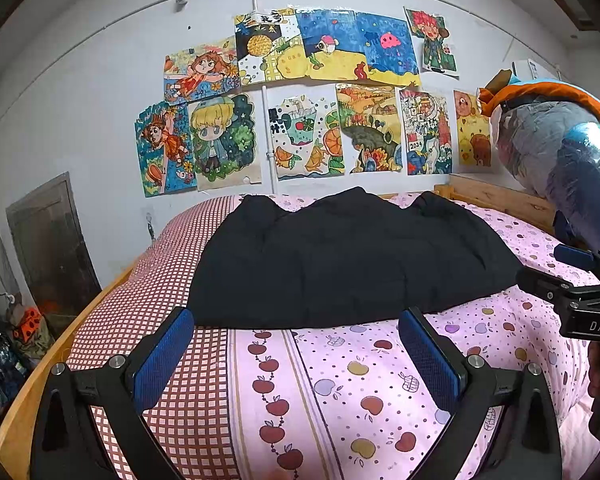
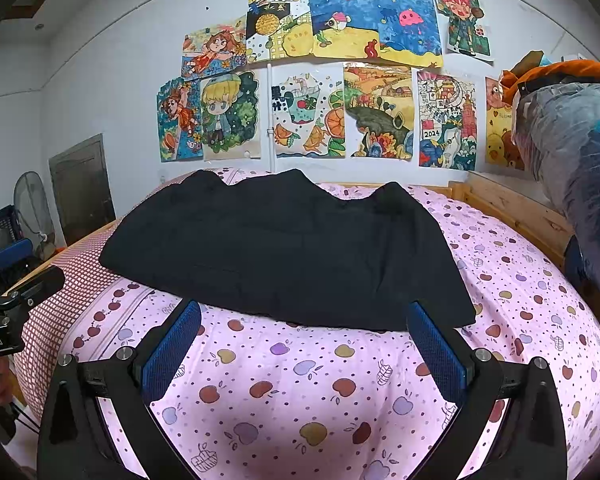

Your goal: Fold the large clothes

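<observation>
Lying across the middle of the wooden bed with the pink apple-print sheet [image 1: 340,380]: a big black puffy padded garment [image 1: 352,260], flat and wide, with a bumpy far edge near the wall and a straight near edge. Partly on the red-and-white checked cloth [image 1: 172,280] at the left side. Hard to tell by looks alone: maybe spread out and ready for folding, maybe folded over already into this wide block. Left hand-held gripper [image 1: 296,320] spread wide with nothing between its blue pads, hanging just above the near edge of the garment. Right hand-held gripper [image 2: 304,312] the same, wide apart and empty, close to the near right corner. For any grab from here: go low, pinch all the thick layers at a corner and not just the top skin. Keep both sides level, lift together, and lay the cloth down slowly. Watch for air puffing the padding up and for slippery cloth sliding out.
</observation>
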